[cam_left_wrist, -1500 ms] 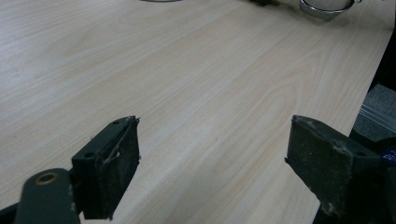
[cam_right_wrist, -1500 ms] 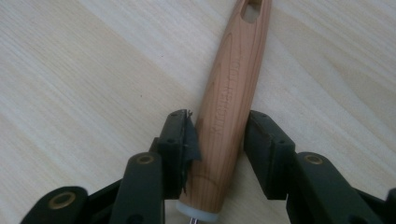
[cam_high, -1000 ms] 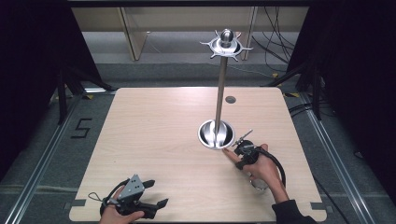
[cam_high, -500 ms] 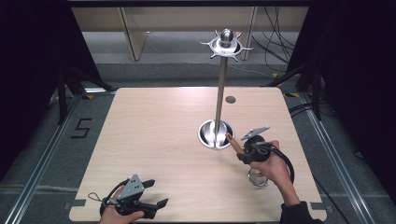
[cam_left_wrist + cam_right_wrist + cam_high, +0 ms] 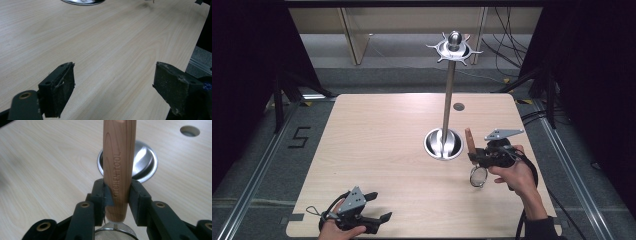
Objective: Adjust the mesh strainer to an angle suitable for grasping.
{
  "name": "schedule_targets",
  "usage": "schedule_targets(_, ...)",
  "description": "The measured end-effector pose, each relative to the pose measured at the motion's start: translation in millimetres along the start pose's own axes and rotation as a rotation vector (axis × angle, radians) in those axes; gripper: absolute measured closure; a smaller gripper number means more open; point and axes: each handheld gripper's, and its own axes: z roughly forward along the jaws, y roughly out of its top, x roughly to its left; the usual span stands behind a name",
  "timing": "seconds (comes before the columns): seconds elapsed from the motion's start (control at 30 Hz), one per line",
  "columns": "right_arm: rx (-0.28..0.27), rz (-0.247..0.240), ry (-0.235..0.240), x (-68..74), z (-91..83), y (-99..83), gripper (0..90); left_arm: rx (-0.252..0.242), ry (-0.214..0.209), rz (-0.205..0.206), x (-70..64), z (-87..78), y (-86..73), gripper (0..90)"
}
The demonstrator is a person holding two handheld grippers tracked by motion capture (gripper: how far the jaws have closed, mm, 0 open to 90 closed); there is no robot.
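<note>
Item: small strainer [image 5: 477,176] with a wooden handle [image 5: 119,167], held by the right claw [image 5: 476,156] above the right half of the desk [image 5: 377,145], just right of the stand's base.

Orientation: in the high view the long axis runs roughly up and away from the person. The handle end points up toward the far side of the desk; the round mesh head hangs below the claw, nearer the person. In the right gripper view the handle rises straight up between the jaws, and the mesh rim shows at the bottom edge.

Grip: right claw clamped on the lower part of the handle, both pads pressed against the wood.

Markings: "KITCHEN TOOL" is stamped lengthwise along the handle. A black "5" [image 5: 298,137] is marked on the floor left of the desk.

Left claw [image 5: 379,207]: jaws spread wide apart, holding nothing, low over the near-left edge of the desk.

Also present: a metal stand [image 5: 448,100] with a round dish base [image 5: 443,144] and a spoked hook ring at the top of its pole; a round hole [image 5: 458,106] in the desk behind it.
</note>
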Motion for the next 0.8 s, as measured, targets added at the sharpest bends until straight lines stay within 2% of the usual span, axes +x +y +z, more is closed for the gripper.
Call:
schedule_targets(0.03, -0.003, 0.014, 0.016, 0.5, -3.4, 2.2, 68.8, -0.021, -0.008, -0.034, -2.5, 1.4, -0.4, 16.5)
schedule_targets(0.07, -0.02, 0.026, 0.026, 1.5, -5.1, 3.6, 68.8, -0.02, -0.007, -0.034, -2.5, 1.3, -0.3, 16.5)
schedule_targets(0.1, -0.039, 0.008, 0.022, 0.2, -6.0, 4.9, 68.8, 0.008, -0.003, 0.003, 0.3, -0.6, 0.4, 16.5)
schedule_targets(0.13, -0.05, 0.042, 0.023, 3.5, -8.7, 6.9, 68.9, -0.001, 0.001, -0.002, -0.2, 0.0, 0.0, 16.5)
schedule_targets(0.17, -0.077, 0.036, 0.032, 3.3, -10.5, 9.3, 68.9, -0.014, -0.011, -0.033, -2.3, 1.0, -0.2, 16.5)
schedule_targets(0.2, -0.081, 0.029, 0.036, 2.7, -13.1, 11.8, 68.9, -0.012, -0.007, -0.052, -3.1, 1.2, -0.7, 16.5)
schedule_targets(0.23, -0.113, 0.019, 0.043, 2.5, -14.9, 14.3, 68.8, -0.013, -0.007, -0.051, -3.1, 1.3, -0.7, 16.5)
schedule_targets(0.27, -0.105, 0.033, 0.032, 4.3, -18.1, 15.9, 68.8, -0.004, -0.007, -0.04, -2.5, 0.7, -0.6, 16.5)
schedule_targets(0.3, -0.134, 0.024, 0.031, 4.5, -19.5, 18.8, 68.8, -0.003, -0.008, -0.03, -1.8, 0.7, -0.5, 16.5)
schedule_targets(0.33, -0.144, 0.024, 0.023, 4.9, -21.9, 21.1, 68.8, 0.005, 0.002, -0.038, -1.7, 0.5, -0.9, 16.5)
schedule_targets(0.37, -0.148, 0.017, 0.023, 4.3, -23.9, 23.0, 68.9, 0.015, 0.004, -0.027, -0.8, -0.1, -0.5, 16.5)
schedule_targets(0.4, -0.159, 0.03, 0.018, 5.6, -26.0, 24.9, 68.8, -0.005, -0.006, -0.033, -1.5, 1.1, -0.5, 16.5)
schedule_targets(0.5, -0.213, 0.022, 0.015, 5.4, -29.2, 31.3, 68.8, -0.003, -0.004, -0.026, -0.1, 1.0, -0.8, 16.5)
schedule_targets(0.53, -0.214, 0.009, 0.008, 4.1, -30.9, 33.4, 68.8, -0.01, -0.004, -0.028, -0.1, 1.2, -1.0, 16.5)
schedule_targets(0.67, -0.244, 0.028, 0.009, 5.0, -33.8, 42.1, 68.8, -0.008, -0.005, -0.03, 0.3, 0.6, -1.0, 16.5)
schedule_targets(0.7, -0.255, 0.017, 0.002, 5.4, -35.0, 46.4, 68.9, -0.005, -0.001, -0.05, -0.9, 0.6, -1.3, 16.5)
schedule_targets(0.73, -0.255, 0.017, 0.002, 5.4, -35.0, 46.4, 68.9, -0.007, 0.003, -0.05, -1.3, 1.0, -1.4, 16.5)
schedule_targets(0.77, -0.254, 0.011, -0.002, 6.3, -36.3, 48.8, 68.8, -0.007, 0.0, -0.028, -0.1, 1.0, -1.0, 16.5)
schedule_targets(0.8, -0.263, 0.009, -0.006, 7.1, -36.7, 51.3, 68.8, -0.004, 0.0, -0.027, -0.1, 0.9, -1.0, 16.5)
